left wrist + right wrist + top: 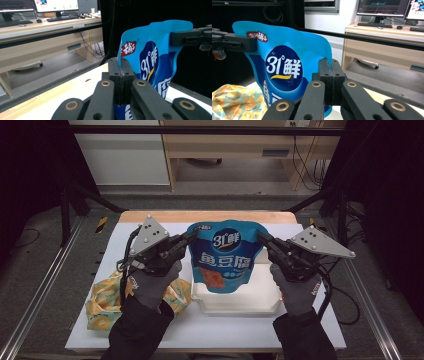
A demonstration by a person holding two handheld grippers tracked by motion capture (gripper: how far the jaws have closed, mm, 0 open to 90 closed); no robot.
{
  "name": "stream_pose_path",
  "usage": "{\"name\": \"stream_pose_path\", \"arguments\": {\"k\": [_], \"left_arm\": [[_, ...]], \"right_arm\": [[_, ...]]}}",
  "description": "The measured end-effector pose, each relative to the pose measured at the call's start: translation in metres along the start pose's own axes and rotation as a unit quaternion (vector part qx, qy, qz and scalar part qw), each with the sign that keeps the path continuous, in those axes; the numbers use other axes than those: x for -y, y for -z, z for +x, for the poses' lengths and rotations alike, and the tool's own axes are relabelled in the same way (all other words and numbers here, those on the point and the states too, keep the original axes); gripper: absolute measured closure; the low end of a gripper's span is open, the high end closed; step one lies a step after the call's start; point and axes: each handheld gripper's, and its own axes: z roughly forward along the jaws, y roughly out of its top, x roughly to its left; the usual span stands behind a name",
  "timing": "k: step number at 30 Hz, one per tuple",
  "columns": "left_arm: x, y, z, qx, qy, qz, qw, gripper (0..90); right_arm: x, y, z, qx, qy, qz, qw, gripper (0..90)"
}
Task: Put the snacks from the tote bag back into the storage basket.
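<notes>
While both grippers are raised above the table (150,325), each set of fingers is pressed together on an upper corner of the blue snack pouch (225,255). The left gripper (189,237) pinches the pouch's upper left edge; in the left gripper view, its fingers (115,72) are closed flat on the edge seam. The right gripper (261,238) pinches the upper right edge; in the right gripper view, its fingers (325,72) clamp the seam in the same manner. The pouch hangs upright between the 2 grippers, print facing the person, with white characters and the marking "31°" on its front. Its lower end is over the white tray (240,301), which rests on the table; contact between pouch and tray cannot be determined. A grey-gloved hand holds each gripper: left hand (150,287), right hand (296,292). Each gripper carries a grey three-cornered plate on top. A yellow patterned bag (102,307) lies on the table at the left, just beside the tray and partly under the left forearm. Beyond the table stands a wooden desk (235,145).
</notes>
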Motion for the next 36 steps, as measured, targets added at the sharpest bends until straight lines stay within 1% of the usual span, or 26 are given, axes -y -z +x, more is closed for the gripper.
{"name": "stream_pose_path", "arguments": {"k": [4,5,9,19,31,33,36], "left_arm": [[0.005,-0.005,-0.001,0.003,-0.002,0.004,1.0,90.0],[0.007,-0.007,-0.002,0.004,0.001,0.006,1.0,90.0],[0.015,-0.012,-0.002,0.007,0.0,0.015,0.9999,90.0],[0.03,-0.019,0.0,0.009,0.001,0.028,0.9996,90.0],[0.047,-0.02,0.004,0.009,0.004,0.04,0.9991,90.0],[0.051,-0.02,0.005,0.009,0.008,0.04,0.9991,90.0],[0.055,-0.019,0.007,0.009,0.006,0.047,0.9988,90.0]], "right_arm": [[0.007,0.001,-0.004,0.005,-0.003,0.004,1.0,90.0],[0.009,0.001,-0.005,0.005,-0.005,0.005,1.0,90.0],[0.018,-0.001,-0.008,0.007,-0.009,0.012,0.9999,90.0],[0.036,-0.007,-0.012,0.008,-0.019,0.024,0.9995,90.0],[0.051,-0.014,-0.009,0.001,-0.023,0.039,0.999,90.0],[0.053,-0.015,-0.009,0.001,-0.024,0.043,0.9988,90.0],[0.056,-0.017,-0.008,-0.001,-0.023,0.047,0.9986,90.0]]}}
